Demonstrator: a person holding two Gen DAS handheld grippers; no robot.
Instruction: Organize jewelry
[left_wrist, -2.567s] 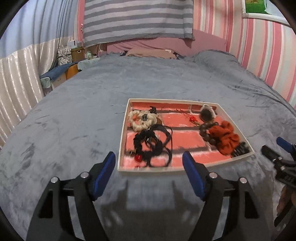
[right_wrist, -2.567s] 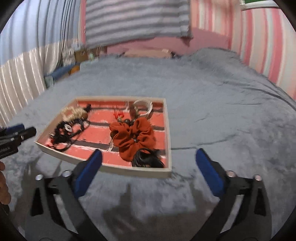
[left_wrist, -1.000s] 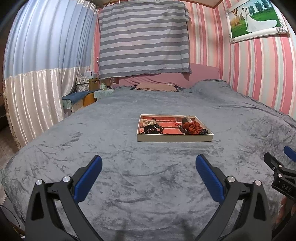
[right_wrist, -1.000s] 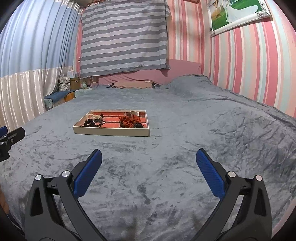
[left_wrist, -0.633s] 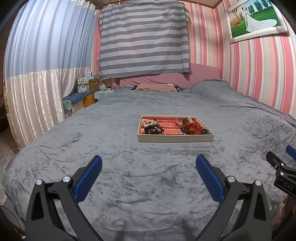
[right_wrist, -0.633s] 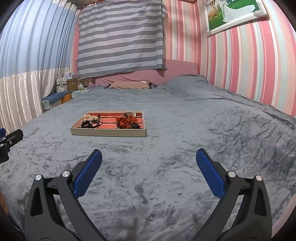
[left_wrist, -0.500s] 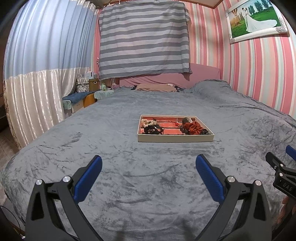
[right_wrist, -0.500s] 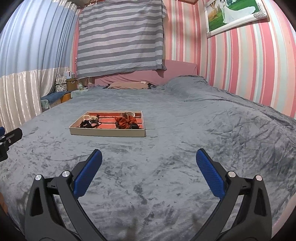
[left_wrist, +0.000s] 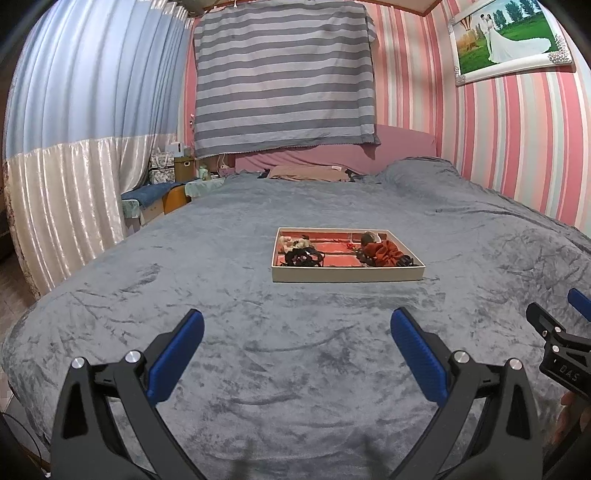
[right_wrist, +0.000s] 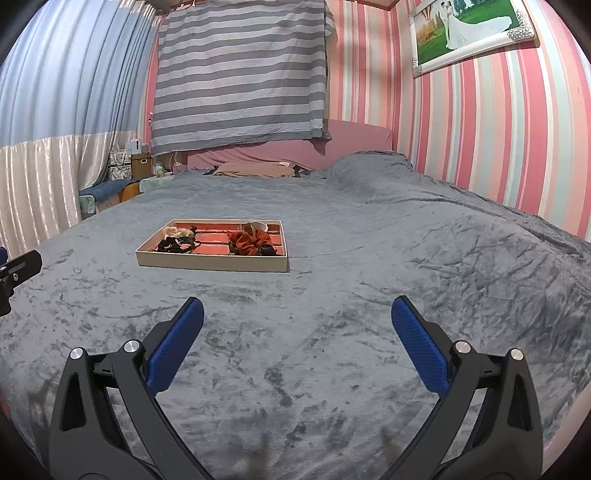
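Observation:
A shallow cream tray (left_wrist: 347, 275) with a red lining lies in the middle of the grey bed; it also shows in the right wrist view (right_wrist: 210, 264). It holds a rust-red scrunchie (left_wrist: 386, 253), black cords and hair ties (left_wrist: 304, 256), and a cream scrunchie (left_wrist: 293, 242). My left gripper (left_wrist: 295, 343) is open and empty, well back from the tray. My right gripper (right_wrist: 295, 332) is open and empty, also far from the tray, which lies ahead to its left.
The grey velvet blanket (left_wrist: 221, 295) covers the whole bed. Pillows (left_wrist: 306, 171) lie at the head. A bedside table with boxes (left_wrist: 162, 184) and a curtain (left_wrist: 55, 184) stand at the left. A striped pink wall (right_wrist: 498, 129) is at the right.
Both grippers pulled far back from the tray, which was close under them 2.6 s ago. In the last half second they barely moved. Both stayed open.

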